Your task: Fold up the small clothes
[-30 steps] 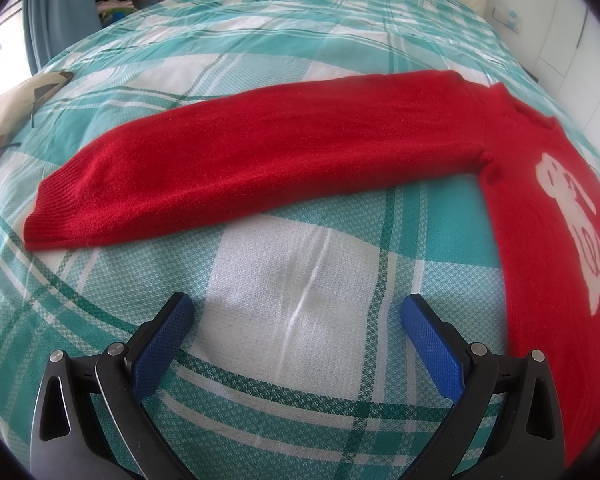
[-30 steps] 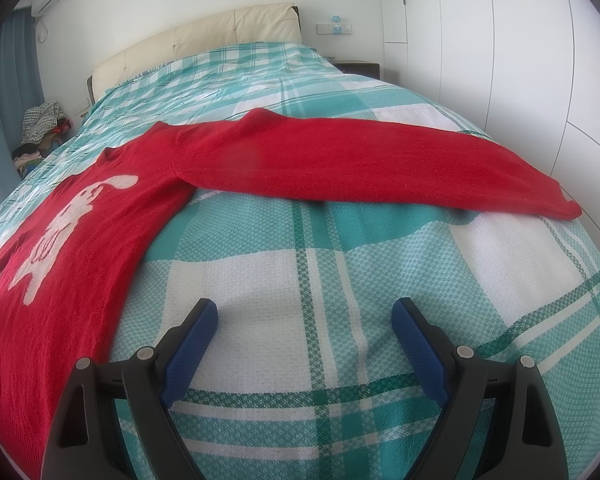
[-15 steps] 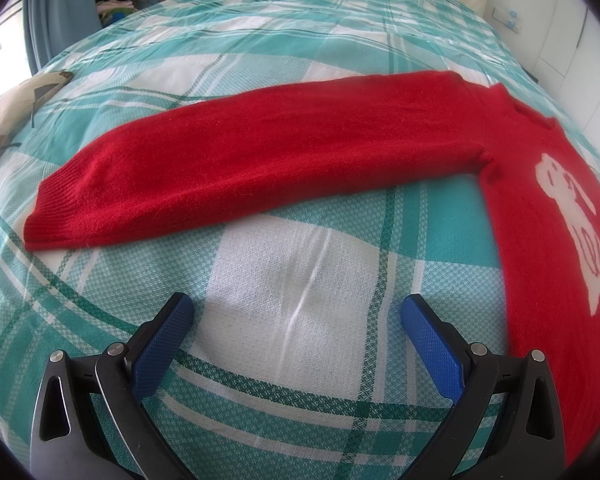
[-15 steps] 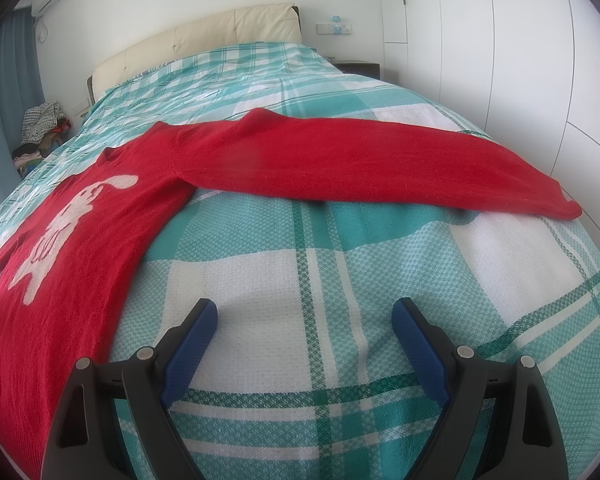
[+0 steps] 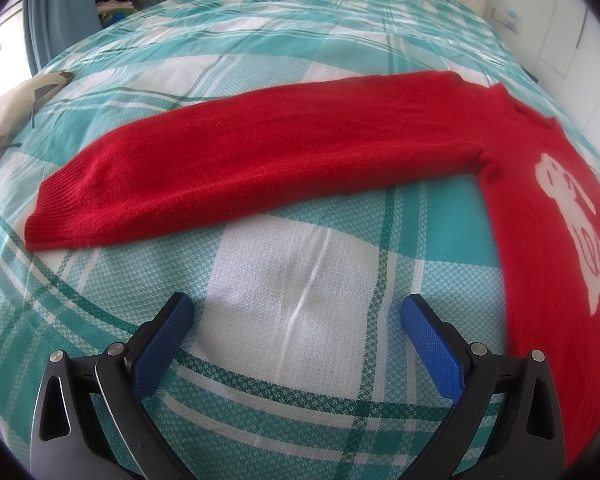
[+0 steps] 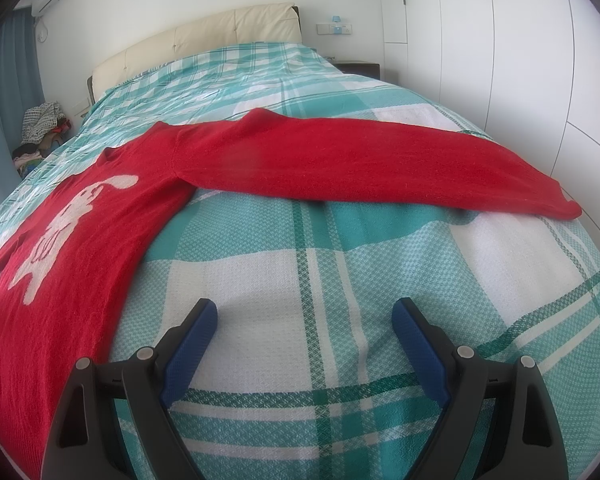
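Observation:
A red knitted sweater point(image 5: 548, 240) with a white animal figure point(image 5: 580, 224) lies flat, front up, on the bed. One sleeve point(image 5: 260, 160) stretches out to the left in the left wrist view; its ribbed cuff point(image 5: 52, 216) ends near the bed's left side. My left gripper point(image 5: 298, 312) is open above the bedspread, short of that sleeve, nothing between its blue pads. In the right wrist view the sweater's body point(image 6: 80, 248) lies left, and the other sleeve point(image 6: 380, 164) reaches right to its cuff point(image 6: 560, 204). My right gripper point(image 6: 304, 312) is open over bare bedspread.
The bed is covered by a teal, white and green checked bedspread point(image 6: 300, 264) and has a cream headboard point(image 6: 196, 40). A pile of clothes point(image 6: 40, 128) sits beside a blue curtain. White wardrobe doors point(image 6: 520, 60) line the right side. A beige bag point(image 5: 28, 96) lies at the bed's left edge.

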Demonstrator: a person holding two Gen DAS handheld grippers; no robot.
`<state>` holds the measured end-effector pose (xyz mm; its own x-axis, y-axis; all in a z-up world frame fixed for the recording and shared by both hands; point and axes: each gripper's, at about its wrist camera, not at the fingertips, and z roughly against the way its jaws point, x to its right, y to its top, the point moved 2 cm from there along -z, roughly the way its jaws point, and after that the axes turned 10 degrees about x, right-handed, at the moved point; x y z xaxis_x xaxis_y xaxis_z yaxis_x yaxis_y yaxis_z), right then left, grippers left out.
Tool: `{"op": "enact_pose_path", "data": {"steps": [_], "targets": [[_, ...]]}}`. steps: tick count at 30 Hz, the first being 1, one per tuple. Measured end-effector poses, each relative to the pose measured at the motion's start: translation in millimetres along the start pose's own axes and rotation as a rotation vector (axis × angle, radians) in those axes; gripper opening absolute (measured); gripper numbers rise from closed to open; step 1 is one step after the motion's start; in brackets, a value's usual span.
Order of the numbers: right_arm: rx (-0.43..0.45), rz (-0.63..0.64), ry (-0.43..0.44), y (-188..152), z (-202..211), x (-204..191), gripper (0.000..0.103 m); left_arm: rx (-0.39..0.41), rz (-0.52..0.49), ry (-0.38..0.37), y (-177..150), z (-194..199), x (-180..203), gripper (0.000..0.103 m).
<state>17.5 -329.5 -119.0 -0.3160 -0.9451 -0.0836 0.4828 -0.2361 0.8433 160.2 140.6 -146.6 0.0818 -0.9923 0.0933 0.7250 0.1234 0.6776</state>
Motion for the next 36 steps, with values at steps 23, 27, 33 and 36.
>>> {"op": "enact_pose_path", "data": {"steps": [23,27,33,36], "targets": [[0.041,-0.996,0.188,23,11,193,0.083,0.248,0.053,-0.117,22,57,-4,0.102],[0.115,-1.068,0.159,25,-4,212,0.075,0.205,0.134,-0.124,19,45,-16,0.102],[0.16,-1.136,0.098,26,-32,235,0.04,0.192,0.228,-0.137,16,42,-31,0.102],[0.135,-1.139,0.073,28,-43,240,0.015,0.188,0.211,-0.121,15,40,-27,0.102]]}}
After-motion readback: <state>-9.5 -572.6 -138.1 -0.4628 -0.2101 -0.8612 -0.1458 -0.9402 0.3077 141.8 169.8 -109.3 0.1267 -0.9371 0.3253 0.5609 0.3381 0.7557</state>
